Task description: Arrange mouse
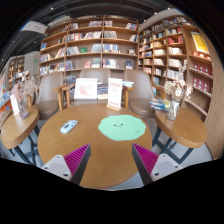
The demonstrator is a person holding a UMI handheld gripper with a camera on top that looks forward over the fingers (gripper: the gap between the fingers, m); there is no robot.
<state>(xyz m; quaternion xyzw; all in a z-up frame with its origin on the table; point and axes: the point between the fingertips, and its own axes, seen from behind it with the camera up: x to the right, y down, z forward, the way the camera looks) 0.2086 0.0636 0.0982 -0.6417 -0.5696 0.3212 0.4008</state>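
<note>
A mint green octagonal mouse mat lies on the round wooden table, beyond my fingers and a little to the right. A small light-coloured mouse rests on the table to the left of the mat, well ahead of my left finger. My gripper hovers over the near part of the table with its fingers wide apart and nothing between them. The magenta pads face each other over bare wood.
Display cards and books stand at the table's far edge. Smaller round side tables flank it left and right, with flowers in a vase at the right. Tall bookshelves fill the background.
</note>
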